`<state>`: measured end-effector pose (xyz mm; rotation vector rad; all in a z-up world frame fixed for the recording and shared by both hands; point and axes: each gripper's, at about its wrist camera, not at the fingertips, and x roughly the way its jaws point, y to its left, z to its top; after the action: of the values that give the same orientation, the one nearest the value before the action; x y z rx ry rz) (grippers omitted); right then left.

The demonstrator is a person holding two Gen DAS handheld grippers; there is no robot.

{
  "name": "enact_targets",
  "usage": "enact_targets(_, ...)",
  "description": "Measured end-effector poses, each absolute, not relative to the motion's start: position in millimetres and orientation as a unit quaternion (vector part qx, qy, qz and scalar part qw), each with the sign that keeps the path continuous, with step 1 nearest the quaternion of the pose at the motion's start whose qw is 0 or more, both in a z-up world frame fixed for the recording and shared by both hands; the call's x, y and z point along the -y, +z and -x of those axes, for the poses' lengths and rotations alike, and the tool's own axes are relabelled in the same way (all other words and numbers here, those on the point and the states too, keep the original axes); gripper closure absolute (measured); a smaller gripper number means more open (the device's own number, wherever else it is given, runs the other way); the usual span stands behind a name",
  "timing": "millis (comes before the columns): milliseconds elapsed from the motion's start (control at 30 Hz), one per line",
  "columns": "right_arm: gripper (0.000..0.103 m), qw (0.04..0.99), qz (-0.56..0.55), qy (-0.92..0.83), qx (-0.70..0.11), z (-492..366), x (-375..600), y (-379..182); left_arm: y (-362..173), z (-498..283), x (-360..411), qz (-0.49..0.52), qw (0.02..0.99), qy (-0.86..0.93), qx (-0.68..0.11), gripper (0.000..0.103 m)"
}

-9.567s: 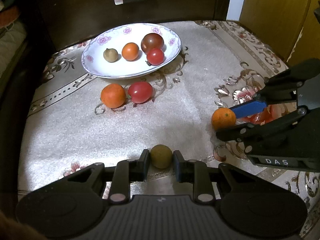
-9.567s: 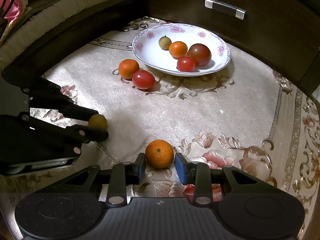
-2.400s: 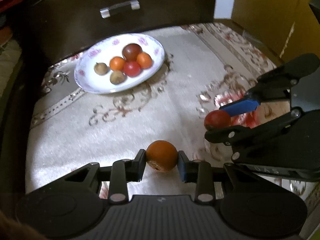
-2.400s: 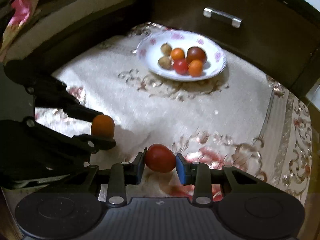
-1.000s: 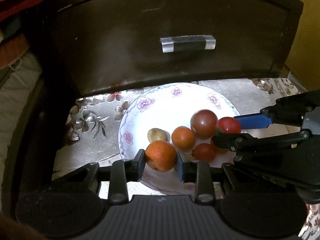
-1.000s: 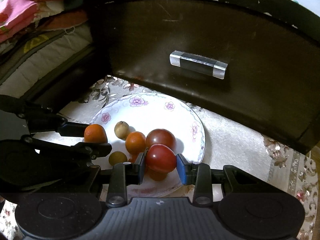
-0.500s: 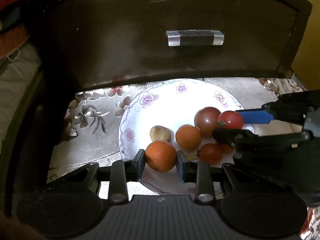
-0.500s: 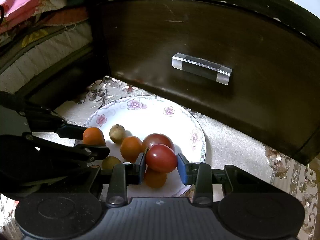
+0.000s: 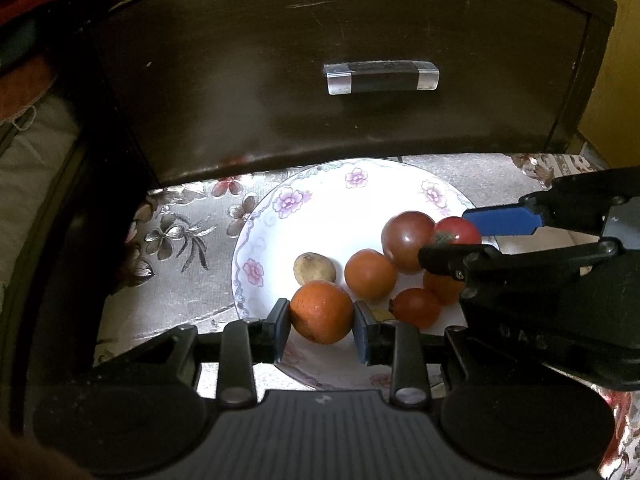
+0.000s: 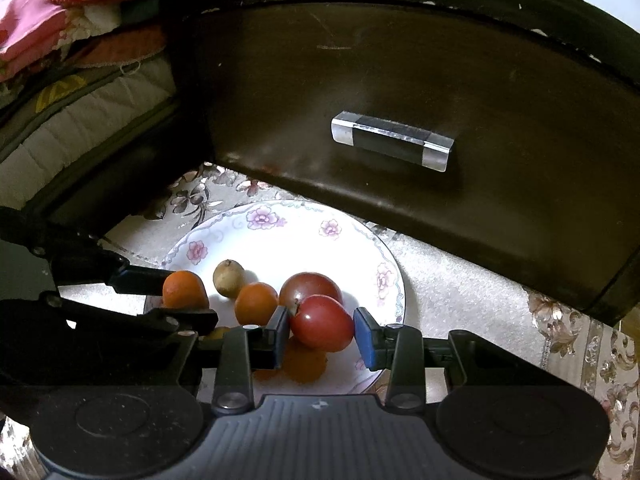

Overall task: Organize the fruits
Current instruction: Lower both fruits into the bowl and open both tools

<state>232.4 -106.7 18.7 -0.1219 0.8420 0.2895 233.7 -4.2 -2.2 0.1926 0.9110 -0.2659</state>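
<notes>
Left gripper (image 9: 322, 322) has its fingers clamped on an orange (image 9: 321, 312) at lower centre of the left wrist frame, held over the near rim of the floral plate (image 9: 280, 216); the orange is close to round, no clear long axis, pitted skin facing the camera. Right gripper (image 10: 322, 330) has its fingers closed on a red tomato (image 10: 322, 322), low centre of the right wrist frame, above the plate's near right part; the tomato is slightly egg-shaped, long axis running left to right across the fingers, stem end toward upper left. In the left wrist view this same tomato (image 9: 458, 232) sits at mid right between a blue finger pad and a black one. Count lying in the plate: one large dark red tomato (image 9: 408, 240), one small red tomato (image 9: 416, 307), two small oranges (one at plate centre (image 9: 370, 275), one half hidden under the right gripper (image 9: 442, 288)), and two brownish round fruits: one clear (image 9: 314, 268), the other only a sliver near the left gripper (image 10: 218, 333). With the two held pieces, eight fruits in all. Plate rests on a patterned tablecloth (image 9: 180, 240) on the tabletop, just before a dark drawer front (image 9: 320, 80) with one bar handle (image 9: 382, 77) at upper centre. Folded bedding (image 10: 72, 40) stacked at upper left of the right wrist frame.
</notes>
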Motion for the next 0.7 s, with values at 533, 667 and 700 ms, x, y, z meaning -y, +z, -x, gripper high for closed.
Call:
enact_targets(533, 0.059, 0.905, 0.051, 0.131, -0.401, -229.1, 110.1, 24.6, -0.4, -230.7, 7.1, -0.104, 0.885, -0.134, -0.433, 0.064)
enact_targets(667, 0.057, 0.907, 0.050, 0.130, -0.398, -227.4, 109.6, 27.6, 2.0, -228.8, 7.8, -0.104, 0.886, -0.137, -0.430, 0.063)
enact_targets(700, 0.057, 0.907, 0.049, 0.129, -0.398, -227.4, 109.8, 28.2, 2.9, -228.5, 7.9, -0.104, 0.887, -0.137, -0.429, 0.062)
